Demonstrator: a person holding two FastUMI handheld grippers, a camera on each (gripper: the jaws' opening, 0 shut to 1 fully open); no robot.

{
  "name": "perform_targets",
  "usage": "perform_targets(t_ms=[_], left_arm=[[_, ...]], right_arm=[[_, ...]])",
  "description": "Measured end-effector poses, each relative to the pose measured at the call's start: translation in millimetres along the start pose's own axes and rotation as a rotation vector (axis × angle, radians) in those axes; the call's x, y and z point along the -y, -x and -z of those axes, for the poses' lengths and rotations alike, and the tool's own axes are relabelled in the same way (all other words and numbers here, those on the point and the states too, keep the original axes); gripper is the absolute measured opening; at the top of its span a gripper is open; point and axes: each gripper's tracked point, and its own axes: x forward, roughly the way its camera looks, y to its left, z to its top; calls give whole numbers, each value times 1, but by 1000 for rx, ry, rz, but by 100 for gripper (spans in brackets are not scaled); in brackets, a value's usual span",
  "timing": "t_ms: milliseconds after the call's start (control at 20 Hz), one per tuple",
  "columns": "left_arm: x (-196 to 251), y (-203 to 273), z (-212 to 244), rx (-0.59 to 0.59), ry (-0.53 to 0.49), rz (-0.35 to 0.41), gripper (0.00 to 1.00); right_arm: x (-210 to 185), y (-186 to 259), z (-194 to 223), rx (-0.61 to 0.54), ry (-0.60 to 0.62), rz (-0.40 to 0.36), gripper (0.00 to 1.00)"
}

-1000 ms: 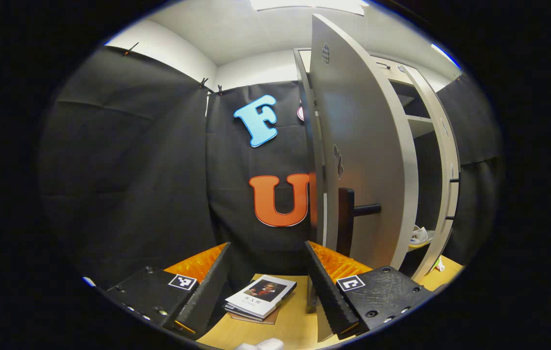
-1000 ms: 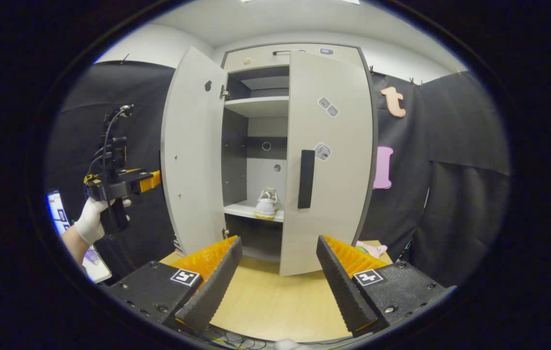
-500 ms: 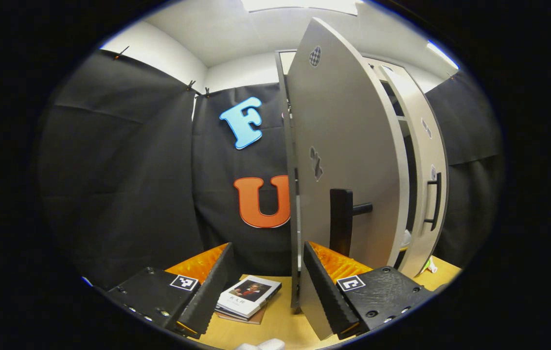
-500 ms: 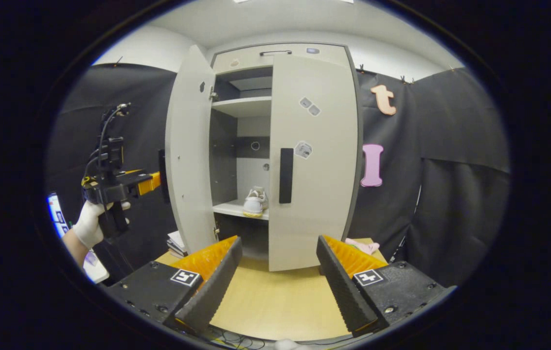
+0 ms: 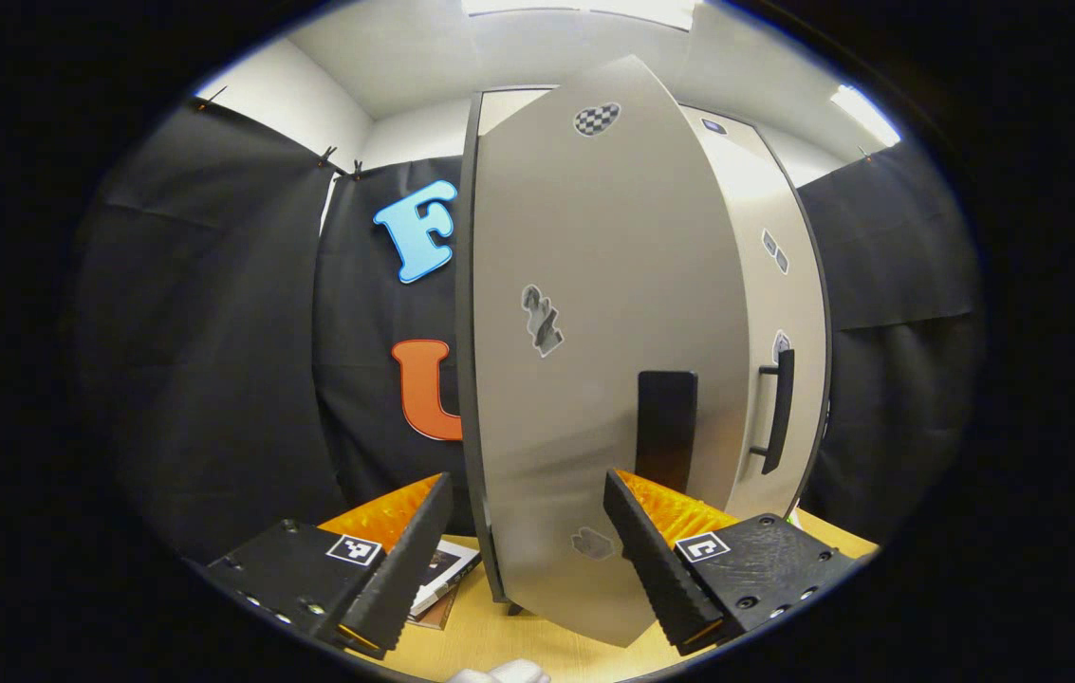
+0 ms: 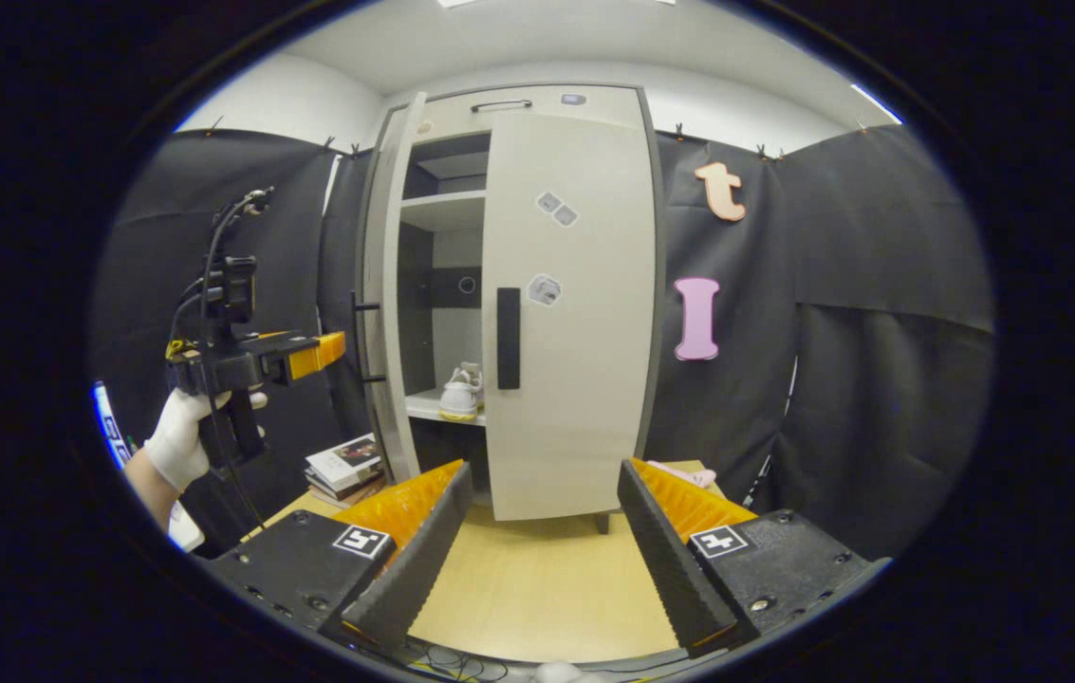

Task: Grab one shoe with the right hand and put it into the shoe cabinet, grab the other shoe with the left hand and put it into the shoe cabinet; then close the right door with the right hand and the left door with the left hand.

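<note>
Left door [image 6: 389, 285] stands ajar, its edge just off your spread left gripper [image 5: 523, 560]. Your right gripper [image 6: 545, 560] gapes wide over bare floor [image 6: 537, 579].

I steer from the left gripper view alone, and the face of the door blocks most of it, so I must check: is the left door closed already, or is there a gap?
Observer: Not closed. In the right gripper view the left door stands ajar, with a gap between it and the right door, which lies flush with the cabinet.
Operator: Can you see a shoe inside?
Observer: Yes. Through the gap a white shoe sits on the lower shelf. I cannot tell if its pair is beside it.
Operator: Is the right gripper in the way of the door?
Observer: No. The right gripper is open, holds nothing and stands back from the cabinet.
</note>
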Motion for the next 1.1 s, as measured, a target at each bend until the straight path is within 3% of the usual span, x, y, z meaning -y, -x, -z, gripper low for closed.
perform_targets(t_ms=[150,200,600,800,850,1050,1100], left_arm=[[7,17,-8,5,-19,-11,100],[11,25,-10,1,-21,-6,96],[37,94,-5,-32,-14,35,96],[32,125,-4,-37,-15,11,100],[31,132,-1,-45,-11,8,96],[24,150,4,-53,-5,0,96],[22,151,5,-53,-3,-4,100]], right_arm=[[3,0,-7,17,-33,-13,99],[7,0,-7,16,-26,-3,100],[9,-5,-24,63,-1,31,100],[1,-5,-34,87,-2,32,100],[-3,-5,-34,88,-2,31,100],[-13,-1,-32,85,-2,23,100],[-16,0,-31,89,-4,22,100]])
